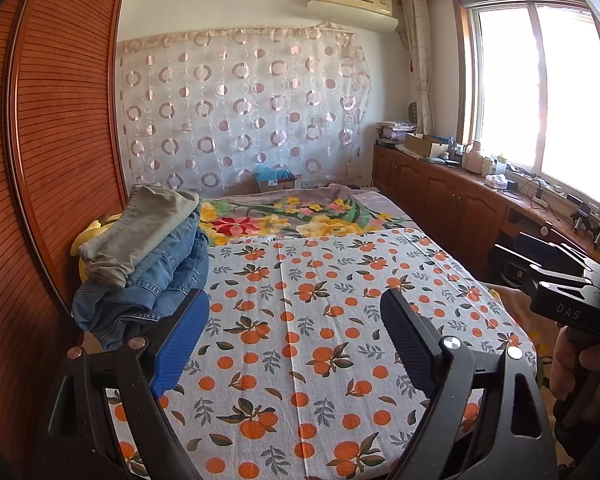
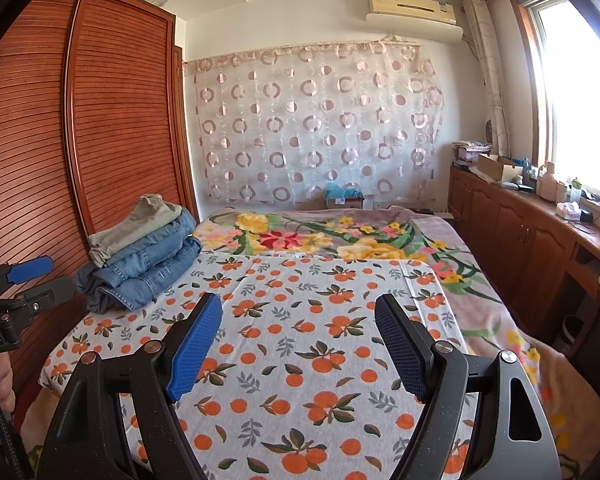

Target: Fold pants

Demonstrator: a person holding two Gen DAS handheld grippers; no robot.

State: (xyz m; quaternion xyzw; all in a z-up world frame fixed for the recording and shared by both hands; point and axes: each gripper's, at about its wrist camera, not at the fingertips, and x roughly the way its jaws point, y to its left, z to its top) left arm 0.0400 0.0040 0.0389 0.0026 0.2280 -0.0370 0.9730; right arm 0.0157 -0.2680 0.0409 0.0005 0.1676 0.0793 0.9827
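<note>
Both the left gripper (image 1: 294,336) and right gripper (image 2: 298,344) are being held apart-fingered over the bed (image 2: 340,360), folded pants (image 2: 140,256) stacked beside the wardrobe (image 2: 120,120)

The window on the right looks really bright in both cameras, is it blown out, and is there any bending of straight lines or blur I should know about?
Left wrist view: the window is blown out to white; the wardrobe bows with fisheye distortion; the pile of pants is sharp. Right wrist view: the window glares at the edge; wardrobe lines curve; the bedsheet is evenly lit and crisp.
</note>
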